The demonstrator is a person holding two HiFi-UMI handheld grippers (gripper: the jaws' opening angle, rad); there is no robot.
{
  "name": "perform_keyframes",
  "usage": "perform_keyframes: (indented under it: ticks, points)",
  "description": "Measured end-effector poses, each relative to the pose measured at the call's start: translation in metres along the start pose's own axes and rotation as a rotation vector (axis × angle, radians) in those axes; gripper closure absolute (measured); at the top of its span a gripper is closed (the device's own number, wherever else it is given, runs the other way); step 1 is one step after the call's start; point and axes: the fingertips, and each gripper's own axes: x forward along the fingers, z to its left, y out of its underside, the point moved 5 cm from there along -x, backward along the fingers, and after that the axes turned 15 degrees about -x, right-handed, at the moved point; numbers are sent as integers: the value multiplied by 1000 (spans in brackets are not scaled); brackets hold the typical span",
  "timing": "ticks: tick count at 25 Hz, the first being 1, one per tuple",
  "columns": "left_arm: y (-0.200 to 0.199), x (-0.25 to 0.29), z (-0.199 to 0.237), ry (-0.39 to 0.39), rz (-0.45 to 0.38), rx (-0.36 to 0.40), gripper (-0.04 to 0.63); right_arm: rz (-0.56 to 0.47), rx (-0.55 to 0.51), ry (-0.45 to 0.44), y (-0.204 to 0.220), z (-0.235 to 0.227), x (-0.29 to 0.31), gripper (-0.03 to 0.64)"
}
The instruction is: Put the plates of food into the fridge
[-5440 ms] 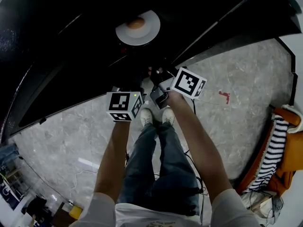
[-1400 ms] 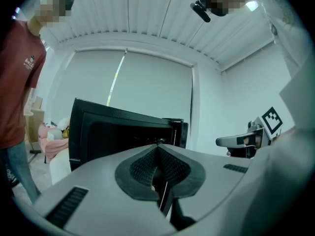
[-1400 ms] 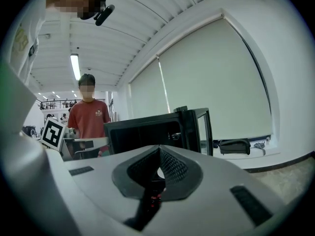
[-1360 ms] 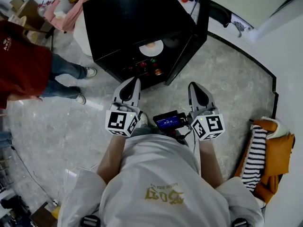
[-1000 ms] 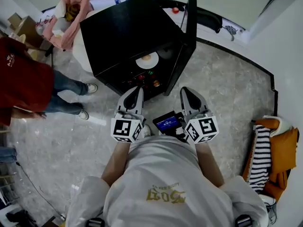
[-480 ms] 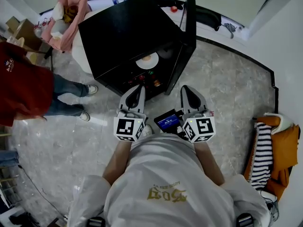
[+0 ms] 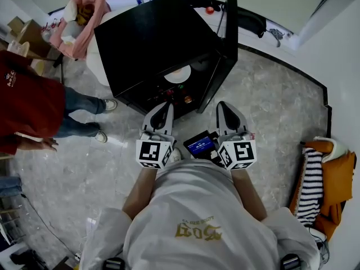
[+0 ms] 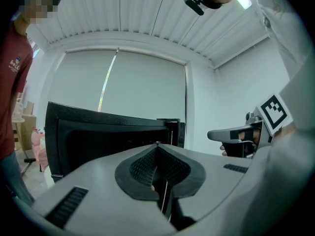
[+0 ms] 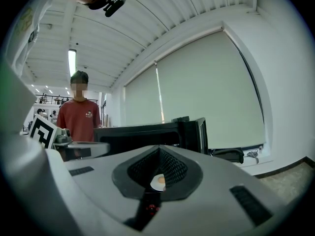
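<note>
The black fridge (image 7: 152, 38) stands open ahead, its door (image 7: 226, 44) swung out to the right. A white plate with a brown piece of food (image 7: 179, 73) rests on a shelf inside; small red and orange items (image 7: 179, 98) sit on the shelf below. My left gripper (image 7: 167, 106) and right gripper (image 7: 221, 104) are held side by side short of the fridge front, both shut and empty. In the right gripper view the plate (image 9: 158, 182) shows through the gap behind the shut jaws of my right gripper (image 9: 158, 147). The left gripper (image 8: 157, 144) faces the fridge (image 8: 98, 132).
A person in a red shirt (image 7: 28, 94) stands on the stone floor to the left. An orange chair with striped cloth (image 7: 320, 184) is at the right. A table with pink cloth (image 7: 84, 10) is behind the fridge. A small lit screen (image 7: 199, 145) sits between my grippers.
Since 5.4 s ago I have risen and backed away from the fridge, the plate staying inside. Over the last second both grippers stay almost still, shut.
</note>
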Motion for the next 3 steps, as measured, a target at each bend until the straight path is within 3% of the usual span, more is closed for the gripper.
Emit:
perform_keyframes:
  ticks: [3]
  points:
    - [-3,7,4,-7,-9,5,589,-5,2,3,-1,-5,7,607]
